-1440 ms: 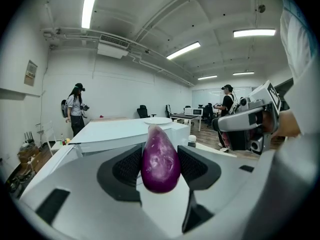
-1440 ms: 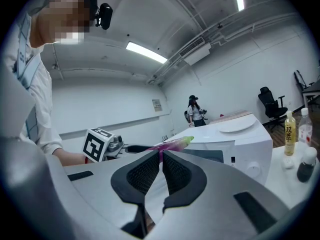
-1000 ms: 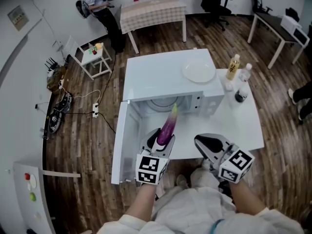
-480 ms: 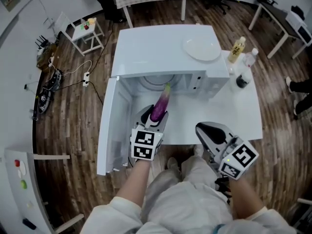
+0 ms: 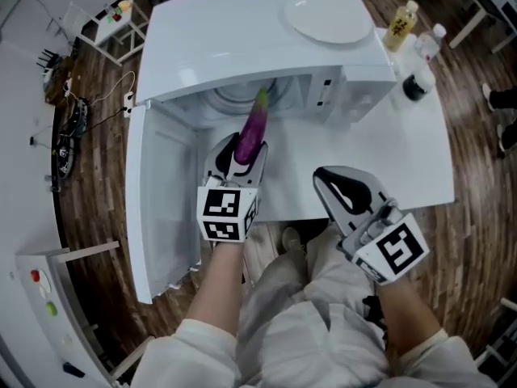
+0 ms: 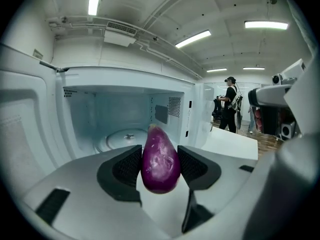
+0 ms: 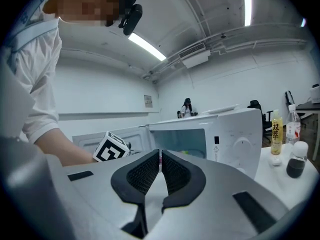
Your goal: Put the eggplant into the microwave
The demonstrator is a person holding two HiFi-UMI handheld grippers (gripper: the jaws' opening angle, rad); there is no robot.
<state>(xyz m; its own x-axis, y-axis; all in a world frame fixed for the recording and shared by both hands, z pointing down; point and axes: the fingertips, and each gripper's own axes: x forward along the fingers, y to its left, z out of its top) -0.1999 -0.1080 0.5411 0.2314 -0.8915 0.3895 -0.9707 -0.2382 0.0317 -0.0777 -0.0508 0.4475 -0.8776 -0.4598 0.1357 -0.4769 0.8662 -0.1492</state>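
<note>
The left gripper view alone looks into the microwave point(image 6: 125, 104), where a glass turntable point(image 6: 122, 138) lies on the cavity floor. Only the head view shows the white plate point(image 5: 327, 20) on the oven's top. The door point(image 5: 161, 192) hangs open at the left. The left gripper point(image 6: 160, 165) clamps the eggplant point(image 6: 160, 164), whose far end is at the oven's mouth. The right gripper point(image 7: 160, 166), jaws nearly together, holds nothing. At the right, three bottles point(image 5: 414, 55) stand on the counter point(image 5: 404, 160). The eggplant is glossy purple with a pale greenish tip.
</note>
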